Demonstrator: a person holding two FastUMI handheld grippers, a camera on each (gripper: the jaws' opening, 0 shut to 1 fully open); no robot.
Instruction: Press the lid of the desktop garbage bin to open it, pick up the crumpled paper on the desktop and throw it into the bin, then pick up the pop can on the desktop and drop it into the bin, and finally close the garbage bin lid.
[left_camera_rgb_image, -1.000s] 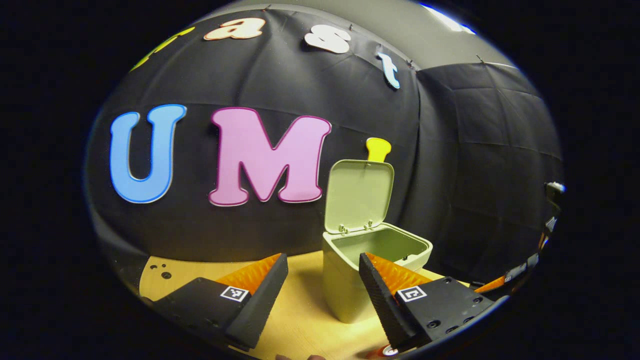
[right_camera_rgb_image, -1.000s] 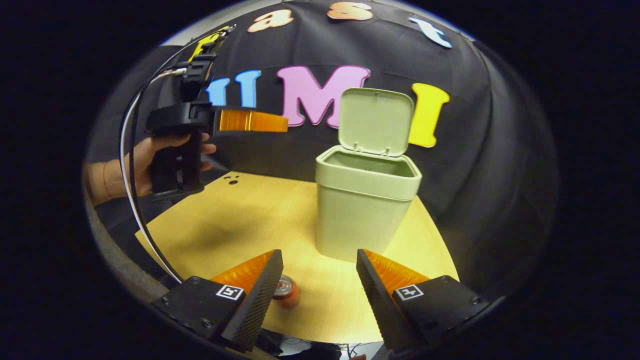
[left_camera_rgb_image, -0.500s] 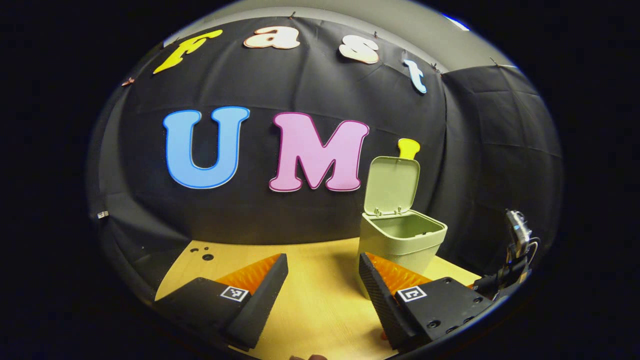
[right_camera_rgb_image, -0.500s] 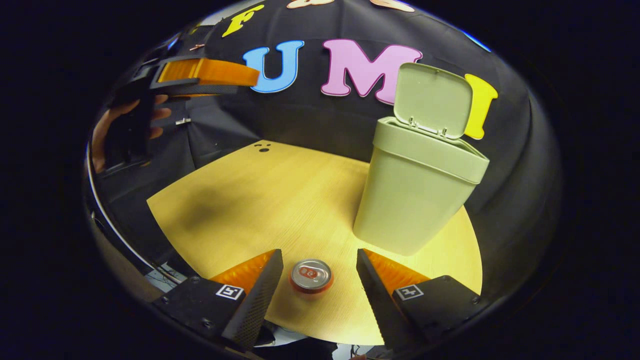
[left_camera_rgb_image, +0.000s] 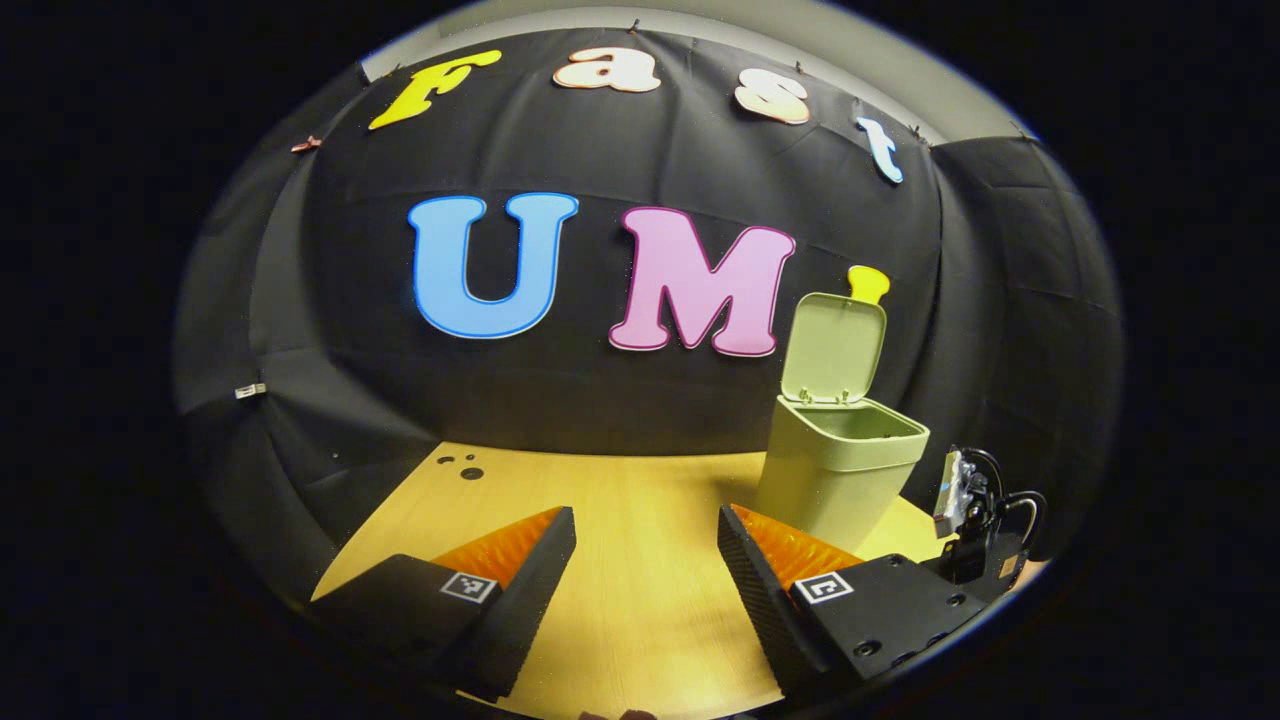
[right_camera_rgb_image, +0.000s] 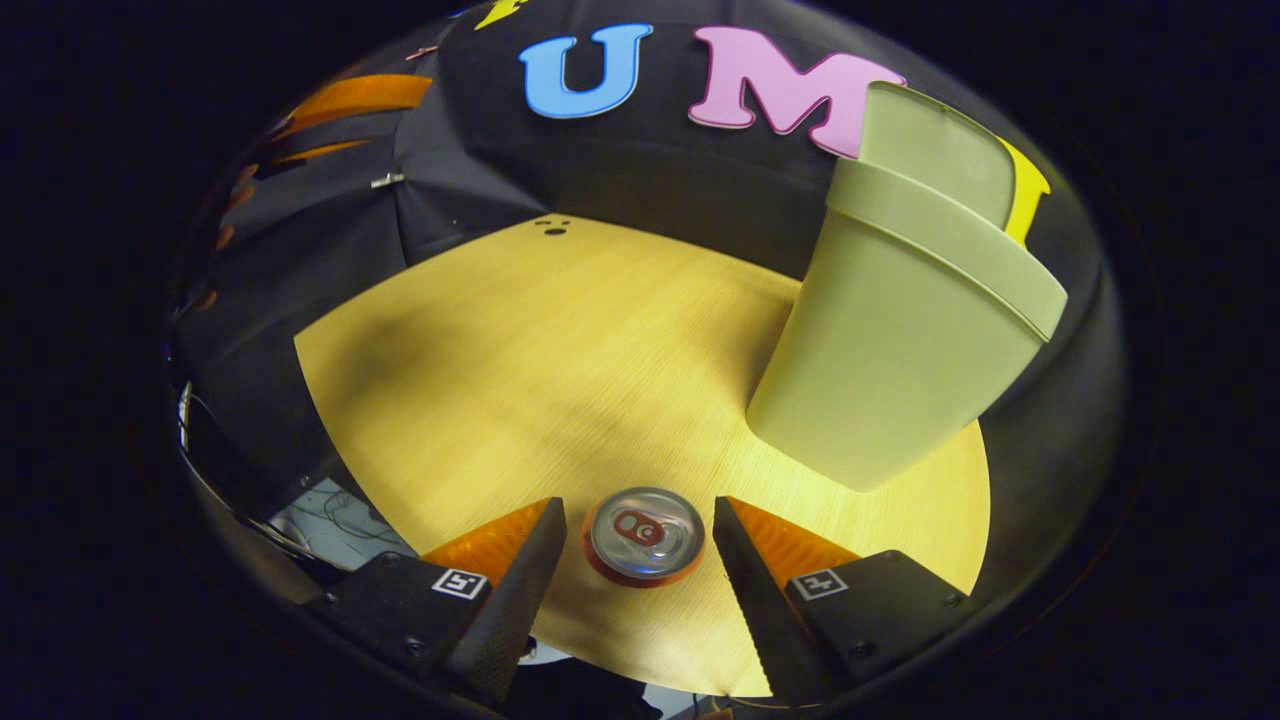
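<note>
Right gripper (right_camera_rgb_image: 638, 535) spread wide, fingers either side of the can (right_camera_rgb_image: 643, 534), not touching it. Can stands upright near the table's (right_camera_rgb_image: 520, 350) front edge, long axis vertical, silver top and pull tab facing the camera, red body. Beyond and to the right, pale green bin (right_camera_rgb_image: 900, 340), lid (left_camera_rgb_image: 833, 346) raised upright. Left gripper (left_camera_rgb_image: 646, 580) wide apart, holding nothing, above the table.

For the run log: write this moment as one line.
stage: can pickup | right gripper: open, straddling upright pop can | left gripper: open, empty | bin: lid up
</note>
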